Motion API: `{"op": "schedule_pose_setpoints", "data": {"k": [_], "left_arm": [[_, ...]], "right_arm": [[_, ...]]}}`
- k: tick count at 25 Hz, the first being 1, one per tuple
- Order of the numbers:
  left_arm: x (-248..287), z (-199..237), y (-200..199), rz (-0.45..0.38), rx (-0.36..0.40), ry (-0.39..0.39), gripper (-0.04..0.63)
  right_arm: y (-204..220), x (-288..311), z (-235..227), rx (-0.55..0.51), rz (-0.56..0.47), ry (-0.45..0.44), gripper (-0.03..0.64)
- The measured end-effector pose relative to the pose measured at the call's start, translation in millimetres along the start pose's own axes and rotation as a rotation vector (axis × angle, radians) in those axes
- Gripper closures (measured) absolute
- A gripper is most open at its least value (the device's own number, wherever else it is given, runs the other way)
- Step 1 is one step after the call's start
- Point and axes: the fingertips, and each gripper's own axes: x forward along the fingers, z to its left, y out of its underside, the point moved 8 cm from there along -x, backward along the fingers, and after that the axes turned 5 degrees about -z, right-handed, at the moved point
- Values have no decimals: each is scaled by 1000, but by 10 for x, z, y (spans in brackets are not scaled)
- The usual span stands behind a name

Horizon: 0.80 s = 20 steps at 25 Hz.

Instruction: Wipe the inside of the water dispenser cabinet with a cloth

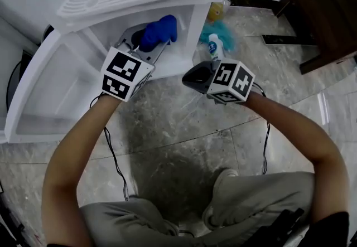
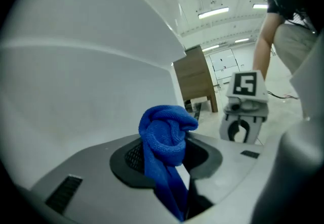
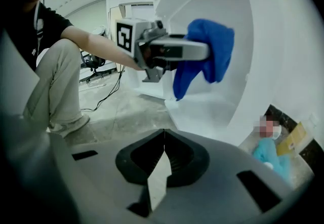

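The left claw (image 1: 155,46) is clamped on the bunched cloth (image 1: 160,29), holding it inside the open cabinet (image 1: 72,62), seemingly to wipe its walls, while the right claw (image 3: 163,154), jaws together and empty, hangs outside.

Cloth (image 1: 160,29) bright blue, looped weave. Cabinet (image 1: 39,90) plain white – inside too. Left gripper (image 1: 150,44) and right gripper (image 1: 188,80) grey, black round the jaws; their cubes white with black square markers. Floor (image 1: 184,145) grey marble, pale veins. Trousers (image 1: 262,195) khaki. Cable (image 1: 114,156) black. Cupboard (image 1: 326,6) dark brown. Teal bundle (image 1: 226,33) – white bottle (image 1: 215,48), blue label.
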Motion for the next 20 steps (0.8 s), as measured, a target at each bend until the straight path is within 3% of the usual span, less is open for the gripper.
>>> {"op": "schedule_pose_setpoints", "data": {"k": [4, 12, 20], "left_arm": [[-362, -43, 252, 128, 44, 65, 459], [-902, -144, 768, 348, -13, 118, 459], [-985, -354, 1033, 413, 48, 217, 459]], "right_arm": [[-190, 92, -117, -49, -21, 38, 618], [-546, 292, -54, -96, -45, 17, 618], [-606, 398, 84, -139, 6, -17, 618]]}}
